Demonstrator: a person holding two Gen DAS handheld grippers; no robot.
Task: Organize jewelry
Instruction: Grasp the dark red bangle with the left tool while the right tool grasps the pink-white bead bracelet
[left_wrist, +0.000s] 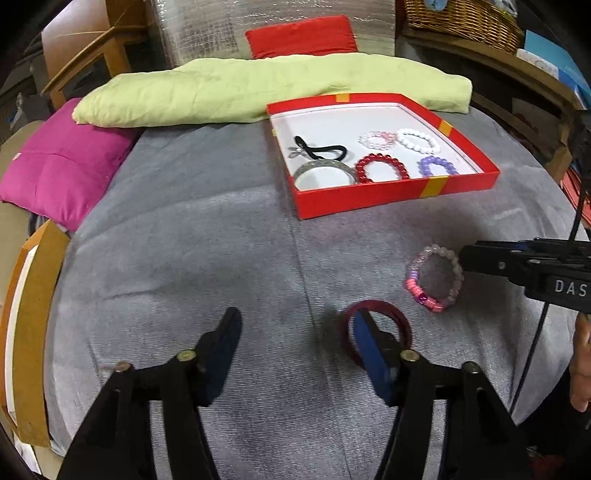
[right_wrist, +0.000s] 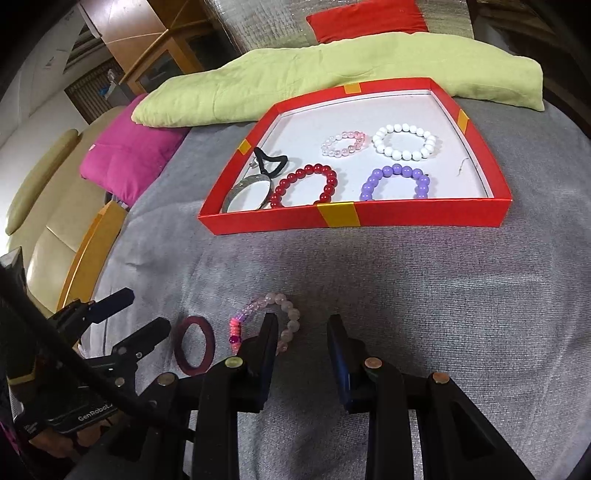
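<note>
— Left gripper (left_wrist: 295, 325)?
— Jaws apart, holding nothing — the maroon bangle (left_wrist: 376, 332) lies under its right finger.
— Right gripper (right_wrist: 303, 328)?
— Apart too; the pink bracelet (right_wrist: 266, 325) sits at its left finger. Red box (right_wrist: 369, 218) well ahead.

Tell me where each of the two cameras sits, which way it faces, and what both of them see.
Left wrist: sits behind the left gripper, facing along its spread fingers across the grey cloth toward the red box; the right gripper enters at right.
Right wrist: sits behind the right gripper, also spread, facing the same box from closer; the left gripper shows lower left.
Shared: the box, the dark red bangle and the pink bead bracelet on the cloth.
</note>
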